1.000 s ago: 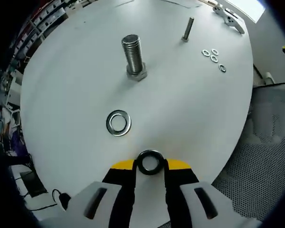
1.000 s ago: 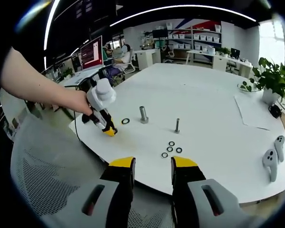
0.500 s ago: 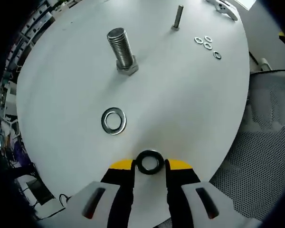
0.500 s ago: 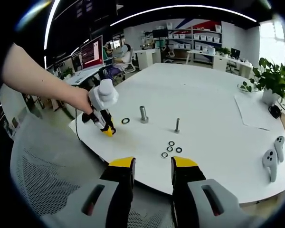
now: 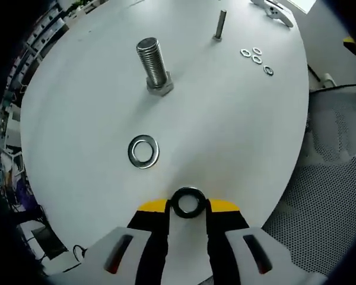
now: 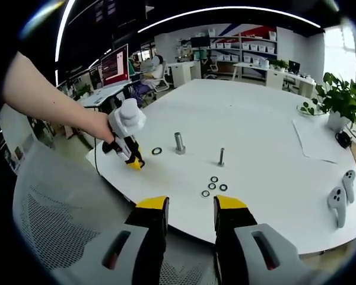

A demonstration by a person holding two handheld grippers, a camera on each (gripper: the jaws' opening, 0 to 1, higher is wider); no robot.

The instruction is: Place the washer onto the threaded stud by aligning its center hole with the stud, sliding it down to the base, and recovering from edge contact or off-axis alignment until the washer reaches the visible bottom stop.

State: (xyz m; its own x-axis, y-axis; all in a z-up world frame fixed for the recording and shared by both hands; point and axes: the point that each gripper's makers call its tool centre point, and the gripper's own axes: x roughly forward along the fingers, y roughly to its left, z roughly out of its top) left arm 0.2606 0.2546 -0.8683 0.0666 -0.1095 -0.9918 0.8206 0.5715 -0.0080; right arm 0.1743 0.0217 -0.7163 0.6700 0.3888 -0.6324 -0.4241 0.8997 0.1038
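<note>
My left gripper [image 5: 188, 205] is shut on a dark washer [image 5: 188, 202] that sits flat between its yellow-tipped jaws, above the near part of the white round table [image 5: 237, 136]. Ahead stands the large threaded stud [image 5: 153, 64] on its hex base, upright and bare. A second, silver washer [image 5: 143, 151] lies flat on the table between the stud and my left gripper. The right gripper view has the left gripper [image 6: 130, 155], held by a hand, near the table's edge left of the large stud [image 6: 179, 142]. My right gripper [image 6: 190, 208] stands open off the table, holding nothing.
A thin stud [image 5: 219, 25] stands further back, with several small washers [image 5: 255, 56] beside it. Game controllers [image 6: 339, 199], a sheet of paper [image 6: 314, 141] and a potted plant [image 6: 338, 98] sit on the far right. A mesh chair [image 6: 59, 225] stands below the table's edge.
The left gripper view has shifted a little, so the stud sits slightly higher than a second ago. The dark washer stays held. My right gripper has not moved.
</note>
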